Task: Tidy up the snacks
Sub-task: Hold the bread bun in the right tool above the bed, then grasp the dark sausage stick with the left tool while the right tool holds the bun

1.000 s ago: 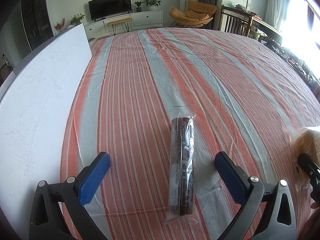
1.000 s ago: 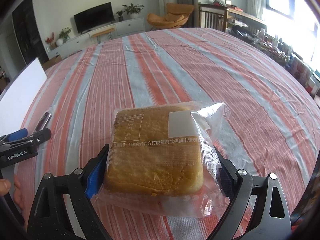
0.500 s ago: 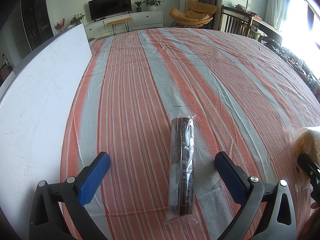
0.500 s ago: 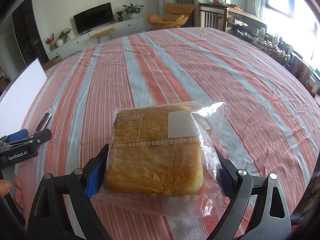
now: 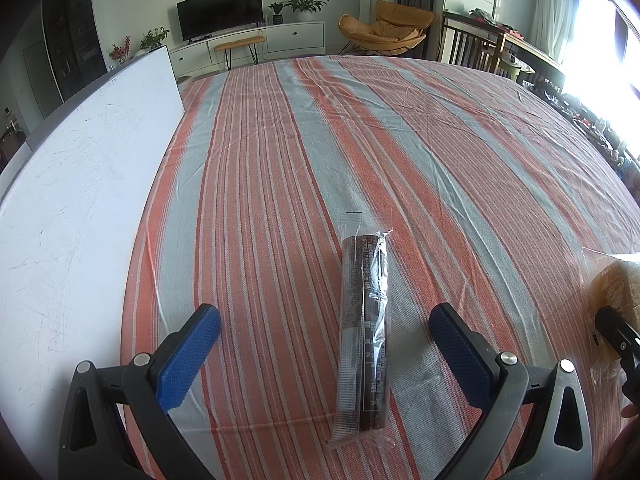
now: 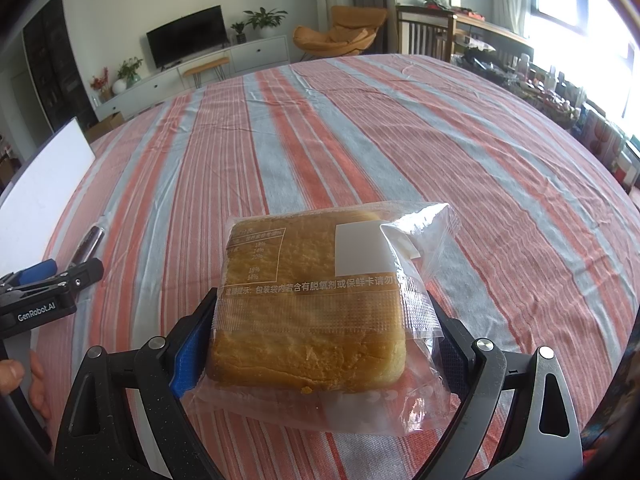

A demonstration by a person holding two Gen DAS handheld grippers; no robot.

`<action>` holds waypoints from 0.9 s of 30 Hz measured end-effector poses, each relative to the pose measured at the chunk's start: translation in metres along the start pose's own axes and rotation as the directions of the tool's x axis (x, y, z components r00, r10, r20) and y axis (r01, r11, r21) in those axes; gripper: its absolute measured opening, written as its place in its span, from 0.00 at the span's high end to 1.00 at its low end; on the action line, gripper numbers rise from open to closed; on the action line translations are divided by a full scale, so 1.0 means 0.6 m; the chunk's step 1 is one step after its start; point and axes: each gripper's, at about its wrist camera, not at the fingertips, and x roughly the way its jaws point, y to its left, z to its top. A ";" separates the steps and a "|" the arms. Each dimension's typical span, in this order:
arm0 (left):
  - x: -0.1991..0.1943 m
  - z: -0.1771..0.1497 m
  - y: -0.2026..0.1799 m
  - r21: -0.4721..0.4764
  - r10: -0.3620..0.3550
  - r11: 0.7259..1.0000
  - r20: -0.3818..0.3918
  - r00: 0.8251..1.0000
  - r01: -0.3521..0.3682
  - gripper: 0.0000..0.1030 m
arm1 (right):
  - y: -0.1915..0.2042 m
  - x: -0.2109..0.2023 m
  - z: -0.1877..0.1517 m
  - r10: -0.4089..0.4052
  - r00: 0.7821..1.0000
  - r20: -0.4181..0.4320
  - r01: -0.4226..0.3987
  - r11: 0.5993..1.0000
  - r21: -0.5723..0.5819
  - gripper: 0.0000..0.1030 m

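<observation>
Snacks sit in two spots on the striped cloth (image 5: 400, 152) covering the counter. A long dark snack bar (image 5: 366, 330) in clear wrap lies lengthwise between the blue pads of the left claw (image 5: 324, 354), whose fingers (image 5: 188, 358) stand spread wide on either side without touching it. Off to the right, the right claw (image 6: 316, 344) is clamped on a square golden cake in a clear packet (image 6: 316, 296), one pad pressed against each side of the wrapper, printed text facing up. From the right wrist view the left claw appears at the left edge, with a bit of a hand (image 6: 24, 380) behind it. A white board (image 5: 76, 216) lies along the left side of the counter, beside the cloth's edge.
</observation>
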 end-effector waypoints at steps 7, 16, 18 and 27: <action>0.000 0.000 0.000 0.000 0.000 1.000 0.000 1.000 0.000 0.00 | 0.001 0.002 -0.003 0.001 1.000 0.000 -0.001 1.000 0.002 0.08; 0.000 -0.001 0.000 0.000 0.000 1.000 0.000 1.000 0.000 0.00 | -0.001 0.003 -0.003 0.003 1.000 -0.001 -0.003 1.000 0.004 0.08; 0.000 -0.001 0.001 0.000 0.000 1.000 0.000 1.000 0.000 0.00 | 0.000 0.003 -0.003 0.003 1.000 -0.001 -0.003 1.000 0.004 0.08; 0.000 -0.001 0.001 0.000 0.000 1.000 0.000 1.000 0.000 0.00 | -0.001 0.003 -0.004 0.005 1.000 -0.001 -0.005 1.000 0.007 0.08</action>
